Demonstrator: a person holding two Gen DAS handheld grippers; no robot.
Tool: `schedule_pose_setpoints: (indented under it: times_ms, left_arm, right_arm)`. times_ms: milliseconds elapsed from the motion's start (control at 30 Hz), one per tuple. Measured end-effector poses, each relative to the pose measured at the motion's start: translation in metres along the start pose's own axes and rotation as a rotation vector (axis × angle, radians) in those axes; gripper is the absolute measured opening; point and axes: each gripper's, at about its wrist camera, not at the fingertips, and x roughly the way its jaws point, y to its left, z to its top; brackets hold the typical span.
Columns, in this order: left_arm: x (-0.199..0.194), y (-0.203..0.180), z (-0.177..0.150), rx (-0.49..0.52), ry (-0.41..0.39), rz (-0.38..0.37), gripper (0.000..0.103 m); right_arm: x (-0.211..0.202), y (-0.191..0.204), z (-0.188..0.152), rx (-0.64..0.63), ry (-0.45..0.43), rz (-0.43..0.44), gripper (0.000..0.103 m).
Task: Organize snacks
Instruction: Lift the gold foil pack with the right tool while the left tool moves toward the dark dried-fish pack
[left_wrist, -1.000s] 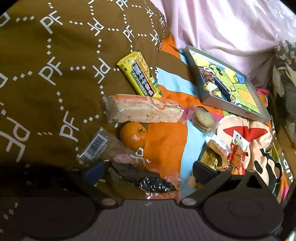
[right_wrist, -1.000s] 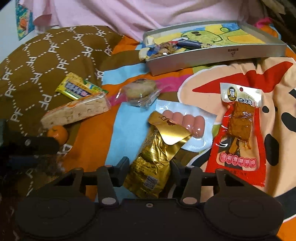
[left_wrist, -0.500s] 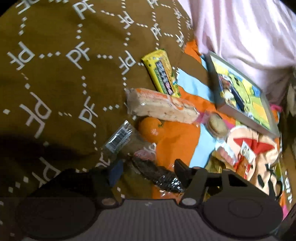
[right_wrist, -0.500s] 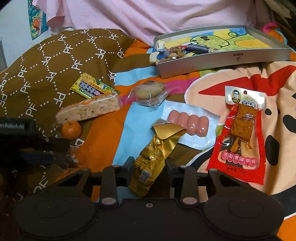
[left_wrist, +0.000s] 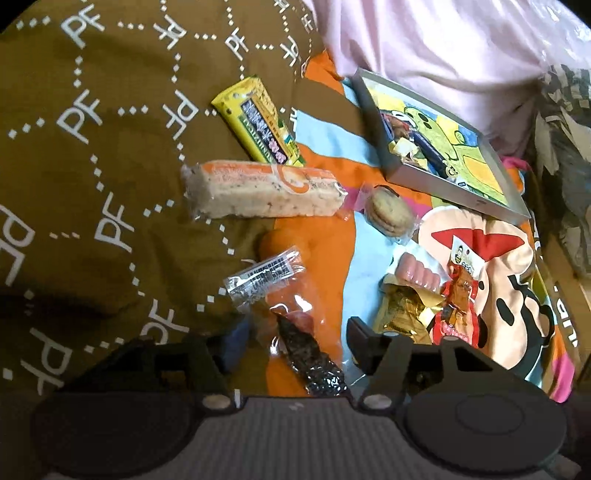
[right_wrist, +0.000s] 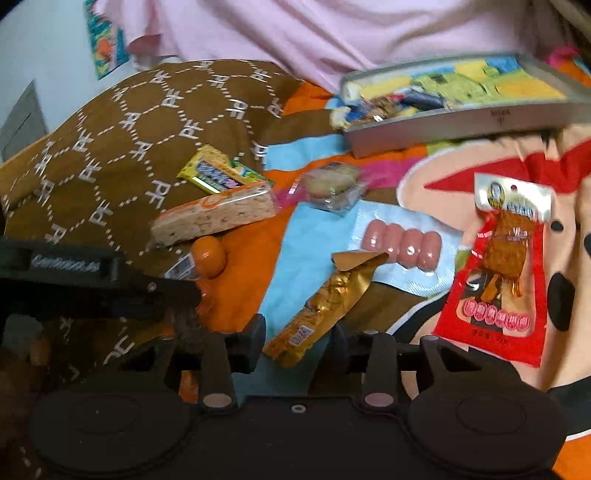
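Observation:
My left gripper (left_wrist: 293, 338) is shut on a clear packet with a dark snack (left_wrist: 295, 332) and holds it lifted over the bedspread; its barcode end (left_wrist: 264, 278) hides part of the orange (left_wrist: 280, 240). My right gripper (right_wrist: 297, 341) is shut on the gold foil packet (right_wrist: 325, 299), lifted and tilted. The grey tin tray (right_wrist: 461, 122) with several small snacks lies at the back; it also shows in the left wrist view (left_wrist: 454, 192).
On the bedspread lie a long nougat bar (left_wrist: 266, 188), a yellow bar (left_wrist: 258, 122), wrapped cookies (left_wrist: 391, 216), a sausage pack (right_wrist: 400, 243) and a red jerky pack (right_wrist: 502, 273). A brown patterned cushion (left_wrist: 92, 129) is at the left, pink cloth (right_wrist: 314, 29) behind.
Both grippers have closed and lifted. The left one raised the clear packet off the cushion. The right one raised the gold packet, which now hangs tilted.

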Motion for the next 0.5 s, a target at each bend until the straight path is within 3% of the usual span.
schedule_pose_setpoints:
  times_ms: [133, 200, 267, 333, 400, 500]
  left_arm:
    - [0.010, -0.006, 0.002, 0.054, 0.045, -0.018, 0.086]
    - [0.012, -0.011, 0.001, 0.090, 0.056, -0.006, 0.088]
    - [0.015, -0.017, -0.001, 0.127, 0.062, 0.029, 0.085]
    - [0.015, -0.022, -0.004, 0.159, 0.059, 0.069, 0.074]
    - [0.015, -0.024, -0.005, 0.176, 0.052, 0.095, 0.069]
    - [0.012, -0.025, -0.007, 0.174, 0.049, 0.096, 0.054]
  right_arm:
    - [0.012, -0.018, 0.003, 0.155, 0.033, 0.008, 0.043]
    - [0.012, -0.022, 0.001, 0.203, 0.031, 0.007, 0.033]
    - [0.007, -0.021, -0.001, 0.194, 0.023, 0.004, 0.027]
    - [-0.002, -0.017, -0.001, 0.157, 0.010, -0.001, 0.021]
    - [-0.011, -0.012, -0.001, 0.115, -0.003, -0.007, 0.016]
    - [-0.025, -0.002, -0.002, 0.030, -0.015, -0.034, 0.015]
